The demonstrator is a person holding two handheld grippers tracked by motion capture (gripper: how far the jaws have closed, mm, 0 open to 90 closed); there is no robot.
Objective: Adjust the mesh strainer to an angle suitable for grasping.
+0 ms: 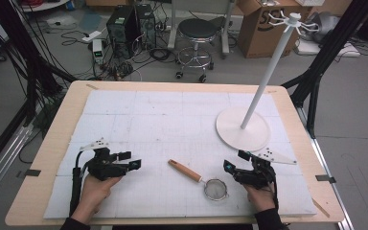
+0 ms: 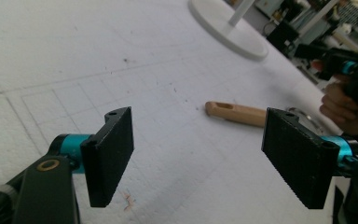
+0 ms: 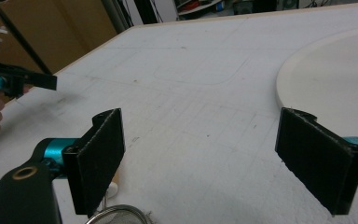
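Lying untouched on tabletop: strainer, between left claw and right claw, both released and empty; pickup and hanging on stand probably left.

Your left gripper sits at the near left, jaws spread wide with nothing between them. Your right gripper sits at the near right, jaws likewise apart and empty, both pointing inward.
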